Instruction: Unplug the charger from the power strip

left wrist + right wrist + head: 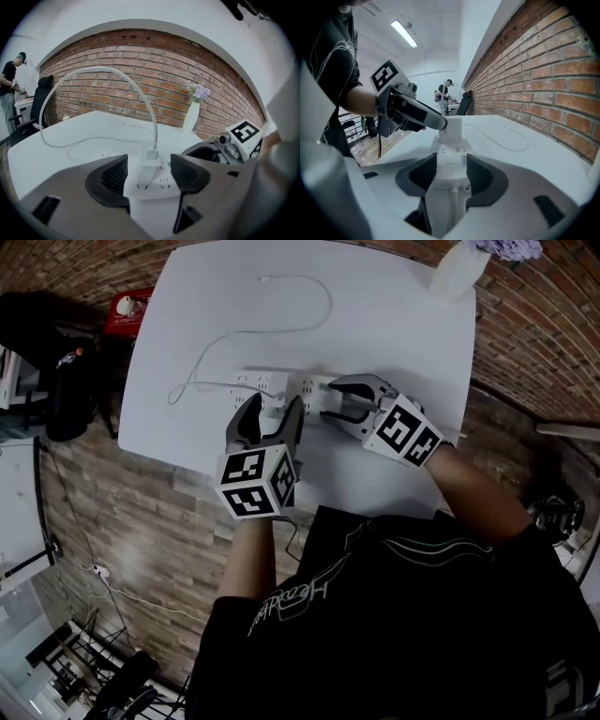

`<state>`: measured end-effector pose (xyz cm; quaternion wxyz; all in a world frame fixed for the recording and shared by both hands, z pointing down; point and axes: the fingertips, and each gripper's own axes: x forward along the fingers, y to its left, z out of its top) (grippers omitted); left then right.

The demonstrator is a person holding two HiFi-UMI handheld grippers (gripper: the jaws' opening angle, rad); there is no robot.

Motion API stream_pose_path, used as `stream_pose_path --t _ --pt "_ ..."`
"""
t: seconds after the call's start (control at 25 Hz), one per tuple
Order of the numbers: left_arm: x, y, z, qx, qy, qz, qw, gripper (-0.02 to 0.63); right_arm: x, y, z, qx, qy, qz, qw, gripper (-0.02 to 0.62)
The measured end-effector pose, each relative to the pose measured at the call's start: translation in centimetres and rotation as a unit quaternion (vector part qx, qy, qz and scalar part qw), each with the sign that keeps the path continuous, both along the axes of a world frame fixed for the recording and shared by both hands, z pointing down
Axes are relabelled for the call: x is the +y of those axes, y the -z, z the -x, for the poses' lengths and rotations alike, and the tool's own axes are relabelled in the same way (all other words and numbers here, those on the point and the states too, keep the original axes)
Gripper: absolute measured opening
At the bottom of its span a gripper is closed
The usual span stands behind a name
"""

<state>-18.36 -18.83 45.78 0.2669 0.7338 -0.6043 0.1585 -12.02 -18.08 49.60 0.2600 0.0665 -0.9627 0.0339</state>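
Your left tool [273,416] straddles the charger [149,161], jaws spread wide, pads clear of its sides. Your right tool [334,401] brackets the end of the power strip [451,157], also wide open and gripping nothing. The charger sits plugged in on the white surface [375,324]. Clamping and pulling are both left to do.

Shared office-type workroom.
Brick wall [154,70] along one side; white table [394,315] on wood-plank floor [141,531]; black office chair [41,98]; ceiling strip light [404,33]; another person [8,91] at a far desk; flower vase [191,119].
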Motion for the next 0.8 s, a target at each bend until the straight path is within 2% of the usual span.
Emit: stream_pose_path --t 0.24,0.44,0.6,0.64,0.8 --pt "-0.3 -0.9 -0.1 -0.019 -0.002 -0.002 0.9998 0.27 0.0 0.1 -0.1 -0.017 -0.002 -0.005 1.0 0.178" --pt "-0.6 -1.0 -0.4 -0.041 -0.01 -0.008 0.9991 0.219 -0.1 0.1 -0.1 -0.019 -0.007 -0.01 1.0 0.178" --pt "-0.6 -1.0 -0.1 -0.072 0.004 -0.01 0.9973 0.164 0.2 0.1 -0.1 -0.019 -0.005 -0.014 1.0 0.173" --pt "-0.6 -0.9 0.0 -0.078 0.009 -0.012 0.9969 0.139 0.3 0.1 0.0 -0.019 -0.002 -0.016 1.0 0.162" --pt "-0.6 -0.9 0.3 -0.09 0.016 -0.015 0.9957 0.133 1.0 0.2 0.3 -0.022 0.012 -0.029 0.999 0.095"
